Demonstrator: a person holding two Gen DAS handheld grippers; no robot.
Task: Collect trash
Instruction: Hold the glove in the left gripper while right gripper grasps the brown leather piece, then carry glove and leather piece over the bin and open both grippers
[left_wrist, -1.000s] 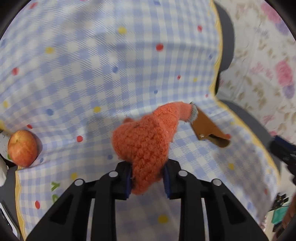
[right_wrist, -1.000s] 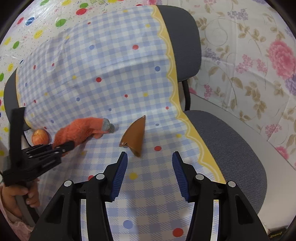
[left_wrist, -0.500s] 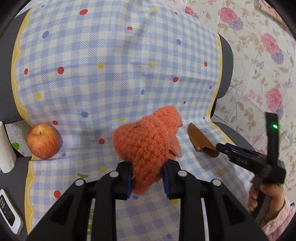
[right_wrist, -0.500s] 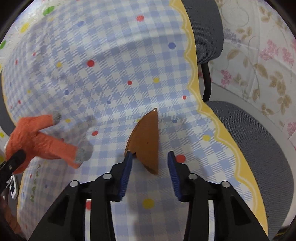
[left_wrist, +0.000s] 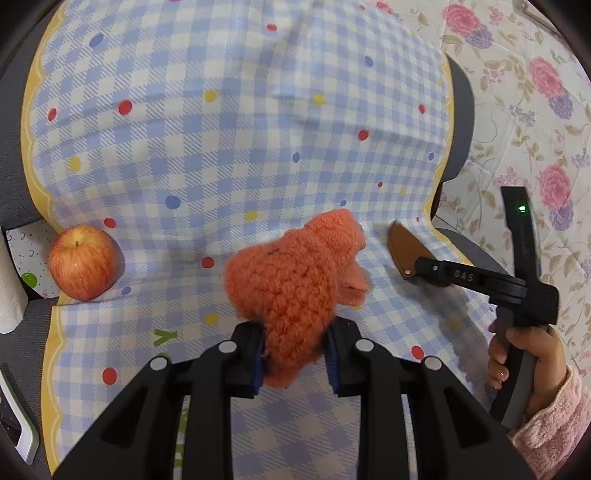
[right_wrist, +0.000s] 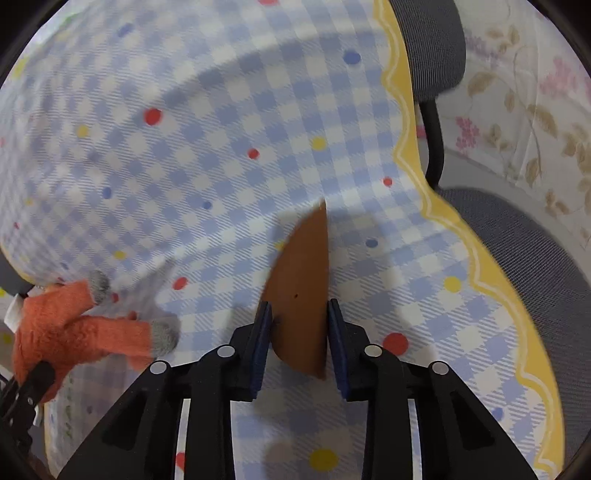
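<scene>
Item one, nearest: our left gripper (left_wrist: 293, 354), jaws clamped on an orange knitted glove (left_wrist: 295, 280). The glove's cuff sits between the blue pads; its body bulges forward above the checked cloth (left_wrist: 229, 147). The right wrist view shows the same glove lifted clear of the cloth, its grey fingertips pointing toward the middle.

Item two: our right gripper (right_wrist: 297, 332), jaws closing on a brown leather piece (right_wrist: 301, 295). The piece stands on edge between the pads, pointed end away from us; its left face looks touching the left pad, while the right pad sits just beside its edge. Whether the pads press it yet we cannot tell. In the left wrist view the piece lies near the right edge of the cloth, with the right gripper's finger over its near end and a hand (left_wrist: 524, 354) in a pink fuzzy sleeve (left_wrist: 554, 428) on the handle.

Item three, farther left: a red apple (left_wrist: 83, 262), resting at the left edge of the cloth, well apart from the glove.

Item four, carrier: the cloth, blue-and-white check with coloured dots and a yellow scalloped border, draped over a grey chair (right_wrist: 524, 251).

Item five, beyond: floral backdrop (left_wrist: 535, 92).
</scene>
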